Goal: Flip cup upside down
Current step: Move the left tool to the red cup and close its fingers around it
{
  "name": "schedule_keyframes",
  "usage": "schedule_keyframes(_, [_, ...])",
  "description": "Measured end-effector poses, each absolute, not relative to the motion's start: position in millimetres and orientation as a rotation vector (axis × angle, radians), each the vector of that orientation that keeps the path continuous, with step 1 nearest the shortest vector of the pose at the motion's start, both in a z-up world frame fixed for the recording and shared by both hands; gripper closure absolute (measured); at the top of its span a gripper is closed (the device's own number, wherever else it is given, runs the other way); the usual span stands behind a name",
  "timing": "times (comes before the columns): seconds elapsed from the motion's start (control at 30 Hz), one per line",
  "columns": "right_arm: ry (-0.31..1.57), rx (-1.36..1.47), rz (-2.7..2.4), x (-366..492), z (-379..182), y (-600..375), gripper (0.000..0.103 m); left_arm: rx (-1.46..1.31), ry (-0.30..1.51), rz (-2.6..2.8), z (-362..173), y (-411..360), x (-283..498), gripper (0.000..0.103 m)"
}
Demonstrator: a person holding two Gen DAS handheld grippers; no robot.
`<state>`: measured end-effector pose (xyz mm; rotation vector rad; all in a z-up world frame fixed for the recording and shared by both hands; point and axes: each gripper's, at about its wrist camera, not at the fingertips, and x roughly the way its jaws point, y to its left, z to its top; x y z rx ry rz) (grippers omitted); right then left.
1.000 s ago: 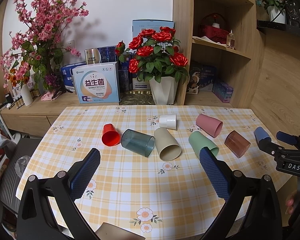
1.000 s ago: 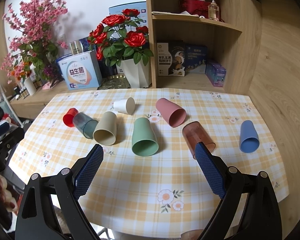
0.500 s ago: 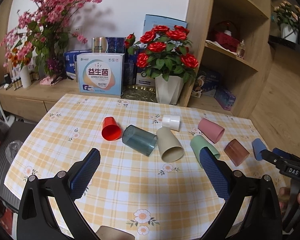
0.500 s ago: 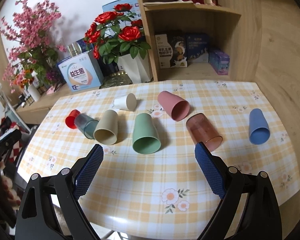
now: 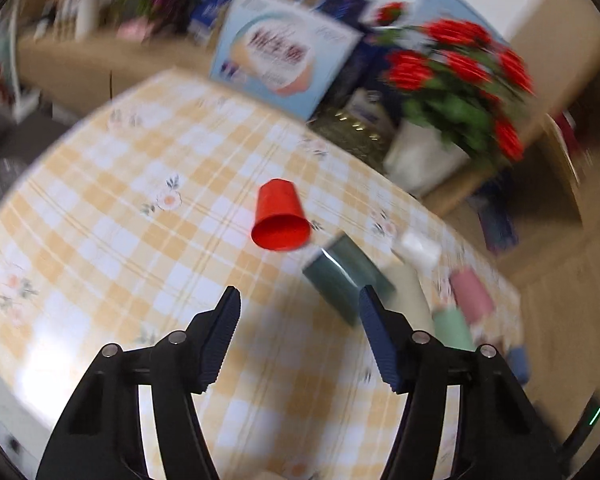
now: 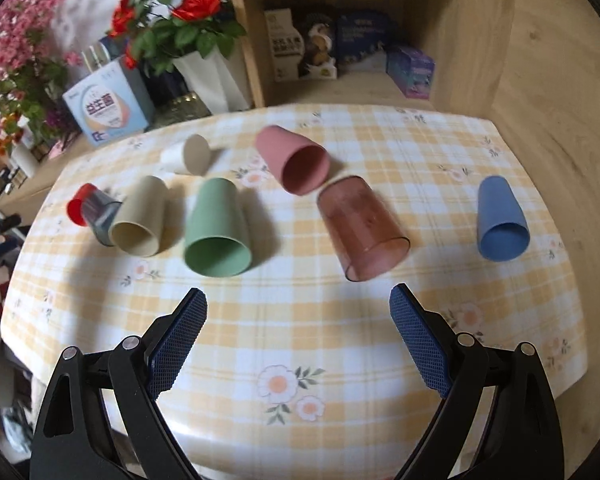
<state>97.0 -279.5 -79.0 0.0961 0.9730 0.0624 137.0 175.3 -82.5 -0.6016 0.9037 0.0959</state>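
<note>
**A:** Since half a second ago your left claw [image 5: 300, 300] has swung hard toward the left end of the table [image 5: 100, 220] and rolled over; its view is streaked with blur, and the red cup [image 5: 281, 216] now sits almost dead ahead of it. Your right claw [image 6: 298, 300] has edged in lower over the middle of the row.

**B:** So is anything flipped yet?

**A:** No. Every cup you can see lies on its side: the red cup, the dark teal cup [image 5: 346, 276] just beside it, then from the right view the beige cup [image 6: 140, 220], green cup [image 6: 217, 232], small white cup [image 6: 188, 156], pink cup [image 6: 294, 160], clear brown cup [image 6: 360, 226] and, well apart on the right, the blue cup [image 6: 500, 220]. None stands mouth-down.

**B:** And the claws?

**A:** Both are spread apart and hold nothing. Your left one is short of the red cup, not touching it; your right one hangs in front of the gap between the green and brown cups.

**B:** What's left, then?

**A:** By my judgement, all of it: you are only on the approach, most likely to the red cup. Closing, lifting, turning and setting it rim-down remain to be done
</note>
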Motion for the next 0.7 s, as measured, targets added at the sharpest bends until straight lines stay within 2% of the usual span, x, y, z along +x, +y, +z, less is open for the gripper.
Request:
schedule_keyframes(0.2, [1.017, 0.098, 0.022, 108, -96, -291, 0.013, -0.759, 0.990, 0.085, -119, 211, 226, 0.042])
schedule_keyframes(0.33, [1.043, 0.107, 0.006, 114, -103, -296, 0.013, -0.710, 1.073, 0.104, -141, 214, 273, 0.038])
schedule_keyframes(0.47, [1.050, 0.117, -0.002, 121, -108, -295, 0.013, -0.612, 1.167, 0.100, -161, 206, 300, 0.038])
schedule_keyframes(0.7, [1.078, 0.119, 0.033, 128, -117, -281, 0.013, -0.540, 1.228, 0.122, -173, 199, 313, 0.039])
